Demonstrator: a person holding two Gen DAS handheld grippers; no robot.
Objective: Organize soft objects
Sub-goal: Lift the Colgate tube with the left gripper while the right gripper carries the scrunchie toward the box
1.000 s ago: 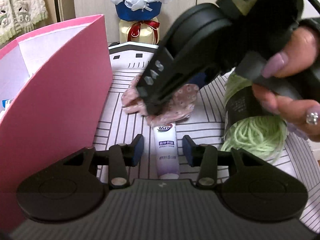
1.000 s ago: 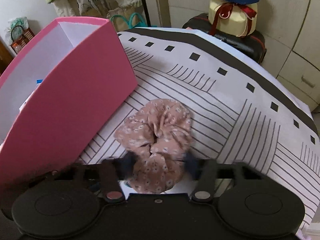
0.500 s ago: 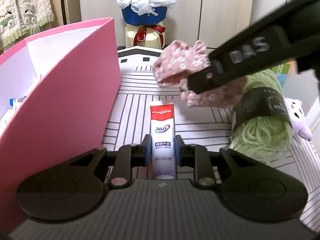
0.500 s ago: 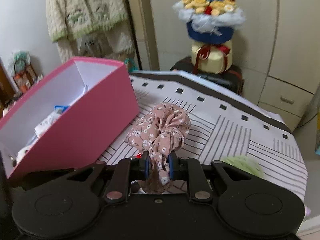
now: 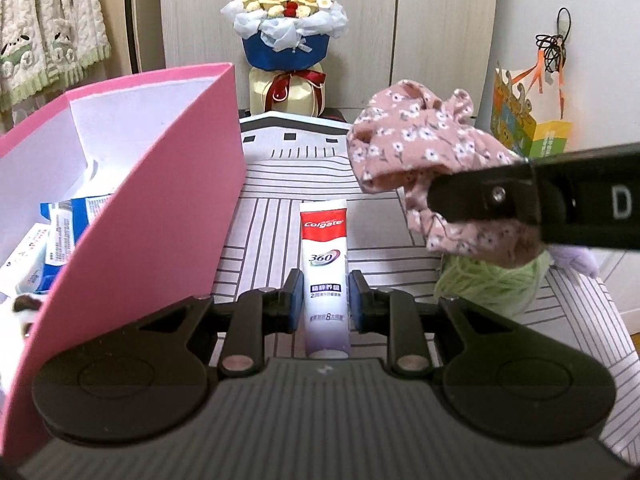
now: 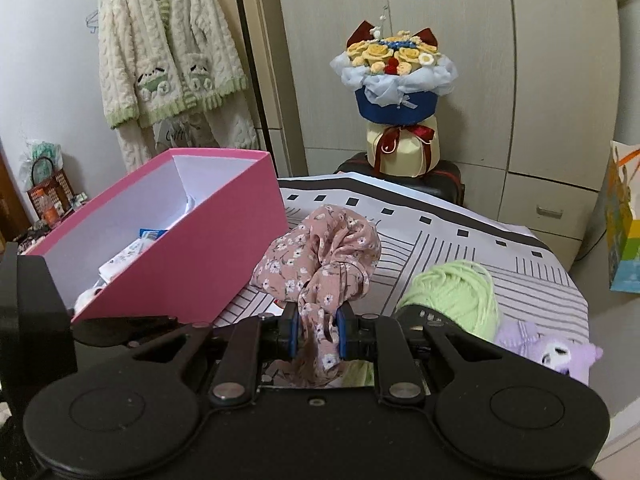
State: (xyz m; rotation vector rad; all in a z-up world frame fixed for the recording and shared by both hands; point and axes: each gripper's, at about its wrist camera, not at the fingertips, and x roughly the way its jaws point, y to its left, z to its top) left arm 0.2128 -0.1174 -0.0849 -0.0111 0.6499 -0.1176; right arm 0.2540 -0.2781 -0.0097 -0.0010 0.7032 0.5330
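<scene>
At the desk's left edge stands an open pink box (image 6: 176, 256), its white inside holding blue-and-white packets (image 5: 60, 232) and, at its near end, something white and fuzzy that is only partly in view. The desk (image 5: 272, 224) is covered with a white cloth printed with black lines and small squares.

Just right of the box's long wall, the left gripper (image 5: 325, 300) has its fingers (image 5: 294, 300) clamped on the lower half of a Colgate toothpaste tube (image 5: 324, 256). The tube points away from the camera along the cloth, its red-and-white crimped end farthest out; whether it rests on the desk or is held just clear cannot be told.

Further right, the right gripper (image 6: 316, 334) has its fingers (image 6: 291, 334) pressed together on a fold of a pink floral scrunchie (image 6: 320, 252). The scrunchie is held up off the desk, most of it bunched above the fingers and a short tail hanging below them. From the left wrist view it (image 5: 420, 152) hangs in the air to the right of the tube, above a ball of light green yarn (image 6: 456, 296).

The yarn, wrapped in a dark label band, sits near the desk's right edge. Just beside it, at the near right corner, lies a small purple plush toy (image 6: 552, 350).

Beyond the far edge a flower bouquet (image 6: 396, 92) stands against pale wardrobe doors.
</scene>
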